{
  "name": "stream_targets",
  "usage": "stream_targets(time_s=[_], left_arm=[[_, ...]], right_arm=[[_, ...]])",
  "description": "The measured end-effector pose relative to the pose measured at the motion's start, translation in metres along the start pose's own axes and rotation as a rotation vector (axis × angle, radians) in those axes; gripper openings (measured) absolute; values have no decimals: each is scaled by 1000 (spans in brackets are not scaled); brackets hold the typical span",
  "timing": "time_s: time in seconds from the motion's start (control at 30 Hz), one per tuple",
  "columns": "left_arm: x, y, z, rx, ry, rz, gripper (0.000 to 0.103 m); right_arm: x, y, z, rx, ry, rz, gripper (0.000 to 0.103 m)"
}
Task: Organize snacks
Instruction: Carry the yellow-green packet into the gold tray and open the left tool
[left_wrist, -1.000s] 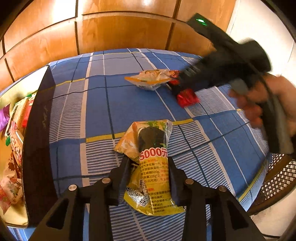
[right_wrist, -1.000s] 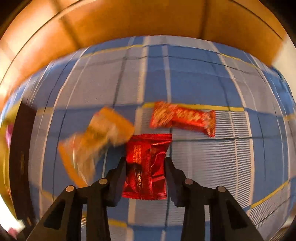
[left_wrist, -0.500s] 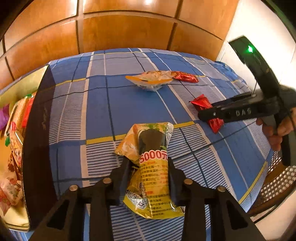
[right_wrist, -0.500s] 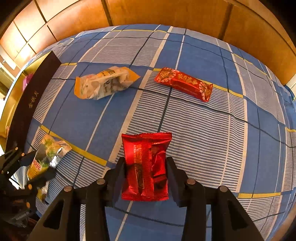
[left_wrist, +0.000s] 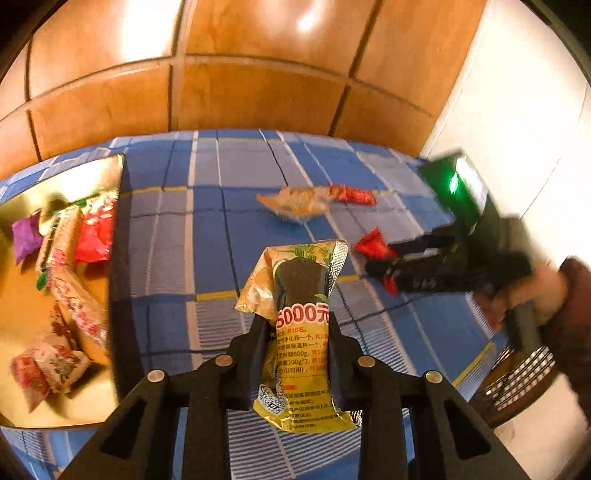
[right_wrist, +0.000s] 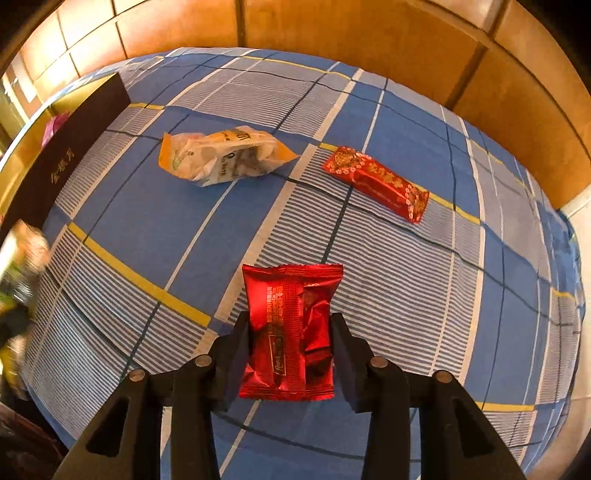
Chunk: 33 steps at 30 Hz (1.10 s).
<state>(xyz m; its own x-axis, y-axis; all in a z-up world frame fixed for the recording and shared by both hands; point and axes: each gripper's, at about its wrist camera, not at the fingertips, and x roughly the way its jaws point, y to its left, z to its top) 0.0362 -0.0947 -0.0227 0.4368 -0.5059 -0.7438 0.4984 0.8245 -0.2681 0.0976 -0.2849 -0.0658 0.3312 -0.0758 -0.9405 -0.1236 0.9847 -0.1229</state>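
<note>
Left tool: my left gripper (left_wrist: 297, 354) is clamped tight on the yellow snack packet (left_wrist: 301, 332), pads pressing both long sides; the packet stands up between the fingers, clear of the cloth.
Right tool: my right gripper (right_wrist: 291, 347) has the red foil packet (right_wrist: 291, 328) between its fingers, jaws closing a little, both pads against the packet's sides, so it is gripped.
Right tool seen from the left: it sits to the right over the checked blue cloth (left_wrist: 207, 236), blurred, with my hand (left_wrist: 532, 299) on its handle near the right edge of the bed.
Open room near me: the cloth beneath both grippers is bare, blue squares and striped panels with a yellow line across.
Box: the dark-walled box (left_wrist: 118, 258) lies along the left edge of the bed, gold inside, with several wrapped snacks in it: red, purple and patterned ones.
Box edge: its long dark wall stands upright, just left of the yellow snack packet's side of the cloth.
Middle of the bed: the crumpled white and orange bag (right_wrist: 221, 157) lies flat, apart from the box wall.
Beside it: the long red bar (right_wrist: 376, 182) lies at a slant to the right, near the bag but not touching in the right wrist view.
Far edge: wooden panelling (right_wrist: 351, 33) rises straight behind the bed; a pale wall (left_wrist: 517, 92) closes the right corner.
</note>
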Motion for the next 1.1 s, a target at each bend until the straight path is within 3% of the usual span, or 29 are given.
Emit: stream_targets(time_s=[0.2,0.33,0.53,0.67,0.8,1.1], left_arm=[[-50,46,19,-146,-117,18,29],[-73,102,25,-305,-160,106,29],[-85,181,12,-527,-148,226,29],[-81,210,4,-614,-130,254,29],[-70,224,6,-639,-110,266,29],[-41,237,11,-577,-47,393,38]], right_arm=[[-4,20,-9,-38,-20,-27,41],[-6,16,-6,-40,-25,-27,41],[-7,18,-7,-44,-28,-31,41],[-4,16,-4,-41,-27,-27,41],[-2,15,-3,-40,-28,-26,41],[0,13,-1,-33,-28,-24,41]])
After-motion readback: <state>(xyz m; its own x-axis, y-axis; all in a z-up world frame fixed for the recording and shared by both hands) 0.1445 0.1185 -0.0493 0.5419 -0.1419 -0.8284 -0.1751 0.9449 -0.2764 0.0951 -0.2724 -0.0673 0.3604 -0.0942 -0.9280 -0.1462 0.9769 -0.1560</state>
